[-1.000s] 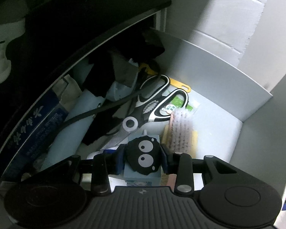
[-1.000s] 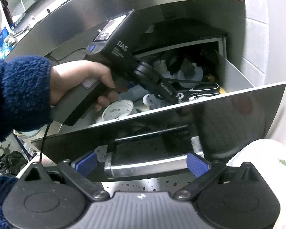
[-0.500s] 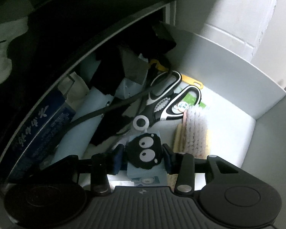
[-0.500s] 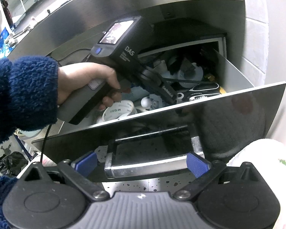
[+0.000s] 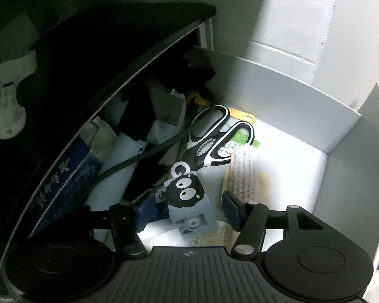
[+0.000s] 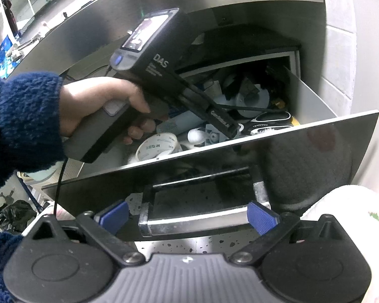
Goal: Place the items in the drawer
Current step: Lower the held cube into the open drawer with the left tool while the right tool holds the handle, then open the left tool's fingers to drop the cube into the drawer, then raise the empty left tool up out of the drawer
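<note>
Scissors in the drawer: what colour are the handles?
Black with white trim on the scissors, clearest in the left wrist view.

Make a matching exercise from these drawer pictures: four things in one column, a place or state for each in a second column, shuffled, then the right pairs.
Things
1. googly-eyed blue item
2. scissors
3. scrub brush
4. tape roll

Places or states
A. lying beside the scissors, bristles up
B. near the drawer's front wall, toward its left end in the right wrist view
C. between the open fingers of the left hand-held gripper, no longer clamped
D. black-and-white handles toward the drawer's back

Pairs: 1-C, 2-D, 3-A, 4-B
</note>
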`<state>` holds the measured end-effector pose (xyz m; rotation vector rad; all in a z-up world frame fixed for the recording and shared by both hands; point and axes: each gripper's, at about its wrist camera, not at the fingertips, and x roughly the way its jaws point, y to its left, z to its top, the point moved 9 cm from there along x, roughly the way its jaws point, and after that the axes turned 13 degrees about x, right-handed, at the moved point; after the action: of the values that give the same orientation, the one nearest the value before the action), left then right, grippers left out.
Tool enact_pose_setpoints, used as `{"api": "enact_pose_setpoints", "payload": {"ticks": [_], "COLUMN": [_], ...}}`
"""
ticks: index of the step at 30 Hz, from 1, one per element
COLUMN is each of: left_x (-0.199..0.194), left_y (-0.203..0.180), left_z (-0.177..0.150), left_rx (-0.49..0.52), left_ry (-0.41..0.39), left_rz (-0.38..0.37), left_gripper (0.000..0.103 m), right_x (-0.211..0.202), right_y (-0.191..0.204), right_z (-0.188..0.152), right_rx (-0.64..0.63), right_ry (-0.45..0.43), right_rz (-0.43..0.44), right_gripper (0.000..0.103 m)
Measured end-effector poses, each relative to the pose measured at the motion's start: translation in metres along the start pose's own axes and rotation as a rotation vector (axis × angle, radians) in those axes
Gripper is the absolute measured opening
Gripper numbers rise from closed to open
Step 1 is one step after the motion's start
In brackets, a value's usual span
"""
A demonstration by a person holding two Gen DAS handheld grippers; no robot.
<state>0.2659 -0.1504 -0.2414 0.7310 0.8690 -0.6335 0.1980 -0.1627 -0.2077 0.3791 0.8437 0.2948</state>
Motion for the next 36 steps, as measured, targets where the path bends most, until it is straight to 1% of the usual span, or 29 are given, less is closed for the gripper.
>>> {"api": "enact_pose_setpoints", "payload": {"ticks": [3, 5, 10, 14, 21, 26, 28, 33, 36], "left_x": [-0.009, -0.017, -0.040, -0.060, -0.100, -0.116, -0.121, -0.130, -0.134], "left_y": [-0.002, -0.006, -0.015, -0.020, -0.028, -0.034, -0.039, -0.040, -0.038], "left_z": [0.001, 0.004, 0.015, 0.023, 0.032, 0.028, 0.026, 0.019, 0.013], "left_rx": [0.004, 0.009, 0.028, 0.004, -0.014, -0.060, -0.074, -0.101, -0.132], "left_ry": [-0.008, -0.020, -0.082, -0.124, -0.188, -0.184, -0.183, -0.180, -0.182], "left_rz": [0.010, 0.003, -0.003, -0.023, -0.016, -0.039, -0.068, -0.061, -0.055], "left_gripper": [0.058, 0.058, 0.058, 0.060, 0.060, 0.063, 0.063, 0.065, 0.072], "right_x": [0.000, 0.000, 0.000, -0.001, 0.000, 0.000, -0.001, -0.001, -0.002], "right_y": [0.000, -0.001, 0.001, 0.001, 0.001, 0.003, 0.003, 0.005, 0.005], "right_z": [0.000, 0.000, 0.000, 0.000, 0.000, 0.000, -0.001, -0.001, -0.001], "right_rx": [0.000, 0.000, -0.012, -0.021, -0.031, -0.043, -0.048, -0.061, -0.067], "right_ry": [0.000, 0.000, -0.005, -0.009, -0.008, -0.008, -0.008, -0.010, -0.013], "right_rz": [-0.001, -0.002, -0.009, -0.014, -0.023, -0.028, -0.029, -0.035, -0.040], "right_gripper": [0.101, 0.101, 0.101, 0.101, 0.101, 0.101, 0.101, 0.101, 0.101]}}
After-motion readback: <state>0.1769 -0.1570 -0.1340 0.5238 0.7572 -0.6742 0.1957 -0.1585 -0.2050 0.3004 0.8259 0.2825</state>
